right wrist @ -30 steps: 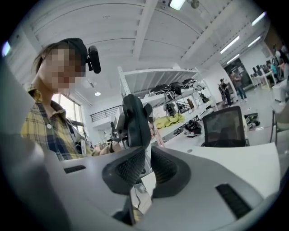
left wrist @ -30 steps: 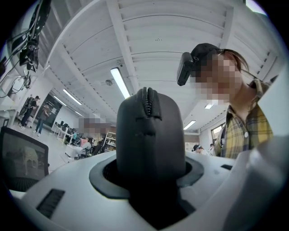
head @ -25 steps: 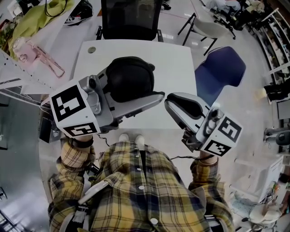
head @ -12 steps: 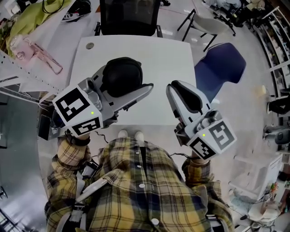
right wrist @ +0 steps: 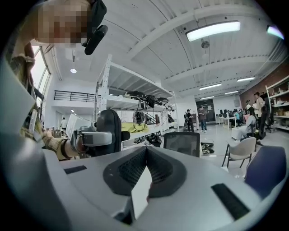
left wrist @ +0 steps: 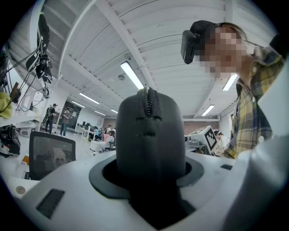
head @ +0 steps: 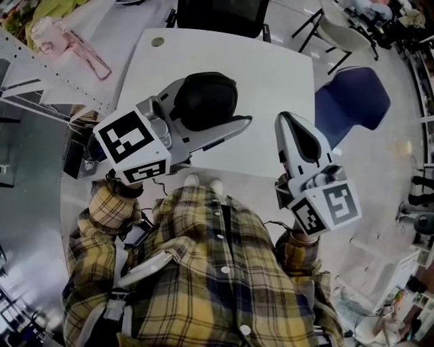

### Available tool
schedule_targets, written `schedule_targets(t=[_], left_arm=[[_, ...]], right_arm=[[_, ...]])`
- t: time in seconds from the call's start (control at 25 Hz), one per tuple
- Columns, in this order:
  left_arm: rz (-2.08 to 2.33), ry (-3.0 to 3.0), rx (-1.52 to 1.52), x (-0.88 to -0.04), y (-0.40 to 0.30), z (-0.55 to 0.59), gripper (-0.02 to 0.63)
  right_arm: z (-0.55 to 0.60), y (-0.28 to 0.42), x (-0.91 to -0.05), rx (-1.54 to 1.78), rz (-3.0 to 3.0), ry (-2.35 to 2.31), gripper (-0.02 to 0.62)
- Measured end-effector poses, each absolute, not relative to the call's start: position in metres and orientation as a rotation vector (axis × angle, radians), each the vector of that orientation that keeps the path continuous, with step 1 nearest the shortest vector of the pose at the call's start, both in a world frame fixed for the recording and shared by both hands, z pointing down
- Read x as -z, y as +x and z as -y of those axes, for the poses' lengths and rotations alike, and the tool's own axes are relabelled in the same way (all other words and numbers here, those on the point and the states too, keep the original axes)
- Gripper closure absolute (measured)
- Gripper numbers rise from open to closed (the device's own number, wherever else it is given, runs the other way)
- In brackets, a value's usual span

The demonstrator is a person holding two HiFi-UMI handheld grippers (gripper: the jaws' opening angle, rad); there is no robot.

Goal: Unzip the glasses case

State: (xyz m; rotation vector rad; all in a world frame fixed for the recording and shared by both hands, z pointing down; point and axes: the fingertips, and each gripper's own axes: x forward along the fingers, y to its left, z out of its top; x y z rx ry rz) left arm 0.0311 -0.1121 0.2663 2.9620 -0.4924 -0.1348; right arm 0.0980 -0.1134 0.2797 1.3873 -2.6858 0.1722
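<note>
In the head view my left gripper point(head: 224, 108) is shut on a black, rounded glasses case point(head: 207, 100), held above the white table point(head: 271, 74). The left gripper view has the case point(left wrist: 149, 135) standing upright between the jaws of the left gripper point(left wrist: 149, 167), with its zipper point(left wrist: 146, 101) running over the top. My right gripper point(head: 285, 125) hovers to the right of the case, apart from it. Its jaws are shut with nothing between them. From the right gripper point(right wrist: 145, 151), the case point(right wrist: 108, 128) shows at the left.
A black office chair point(head: 217, 13) stands at the table's far side and a blue chair point(head: 352, 101) to the right. A metal shelf point(head: 41, 61) with a pink object point(head: 68, 47) runs along the left. My plaid shirt point(head: 203, 271) fills the bottom of the head view.
The right gripper's jaws have closed and it has turned to point further up the picture. The left gripper still holds the case and has sunk a little.
</note>
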Motion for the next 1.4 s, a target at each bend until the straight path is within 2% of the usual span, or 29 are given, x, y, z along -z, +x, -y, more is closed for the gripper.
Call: schedule_targets(t=[1.4], left_arm=[[0.463,2.983,0.118,-0.264,0.039,0.103,0.358]], right_arm=[[0.114,0.078,-0.294,-0.19,2.692,1.313,0.597]])
